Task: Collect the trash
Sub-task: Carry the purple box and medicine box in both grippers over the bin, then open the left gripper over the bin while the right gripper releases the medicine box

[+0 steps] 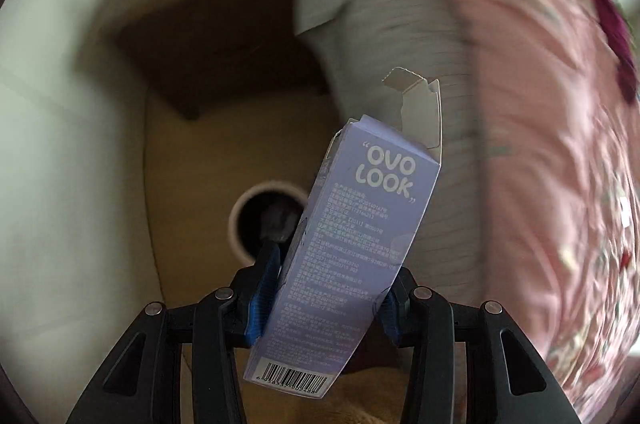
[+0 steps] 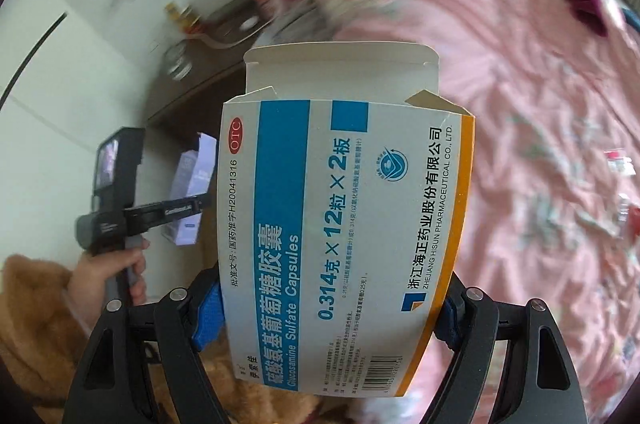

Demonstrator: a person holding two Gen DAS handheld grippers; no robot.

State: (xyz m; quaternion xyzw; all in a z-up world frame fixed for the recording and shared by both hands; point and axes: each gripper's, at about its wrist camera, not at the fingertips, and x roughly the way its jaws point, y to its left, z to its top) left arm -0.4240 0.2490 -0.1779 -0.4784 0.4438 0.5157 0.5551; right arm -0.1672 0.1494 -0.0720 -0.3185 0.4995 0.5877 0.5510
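Note:
In the left wrist view my left gripper (image 1: 332,276) is shut on a lilac carton (image 1: 360,224) printed "OVO LOOK", its torn top flap open. A round bin (image 1: 237,224) with a white rim and dark inside lies on the floor just left of the carton. In the right wrist view my right gripper (image 2: 328,312) is shut on a white and blue medicine box (image 2: 344,224) with its top flap open. A hand (image 2: 116,272) at the left holds the left gripper (image 2: 188,204) with the lilac carton (image 2: 192,176).
A bed with a pink flowered quilt (image 2: 500,84) fills the right side, with a grey sheet (image 1: 400,44) at its edge. A dark brown nightstand (image 1: 208,64) with small items stands by the white wall. A fuzzy brown sleeve (image 2: 36,304) is at lower left.

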